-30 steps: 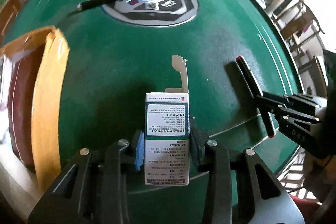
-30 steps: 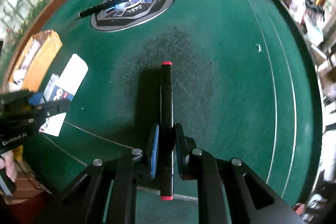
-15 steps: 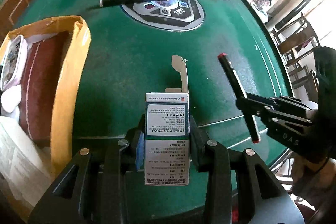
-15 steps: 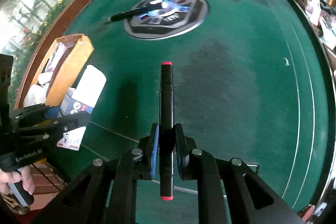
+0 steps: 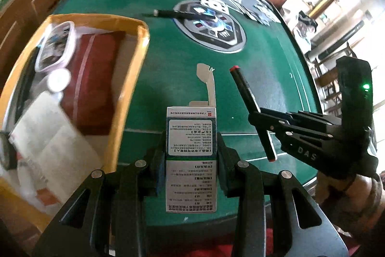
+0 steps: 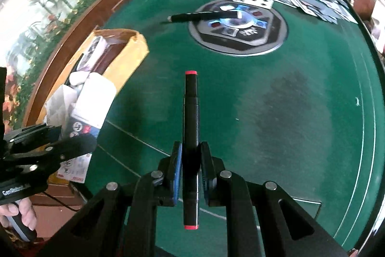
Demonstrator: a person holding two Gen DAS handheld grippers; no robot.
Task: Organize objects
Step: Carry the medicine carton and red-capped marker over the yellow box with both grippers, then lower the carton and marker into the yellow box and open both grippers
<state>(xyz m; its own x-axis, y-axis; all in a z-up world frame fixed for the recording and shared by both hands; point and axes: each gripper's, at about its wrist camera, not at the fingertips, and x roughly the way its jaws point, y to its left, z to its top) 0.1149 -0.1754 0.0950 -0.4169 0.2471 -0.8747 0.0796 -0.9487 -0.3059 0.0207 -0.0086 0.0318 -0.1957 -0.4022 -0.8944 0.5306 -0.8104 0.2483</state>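
The left tongs clamp a medicine carton with its flap open, the right tongs a red-capped marker, both above the green counter beside the yellow box, whose near wall could snag either load and knock it loose

The right gripper has the letters "DAS" on its black side. The left gripper has a white word starting with "Gen". The medicine box has tiny upside-down print, too small to read.
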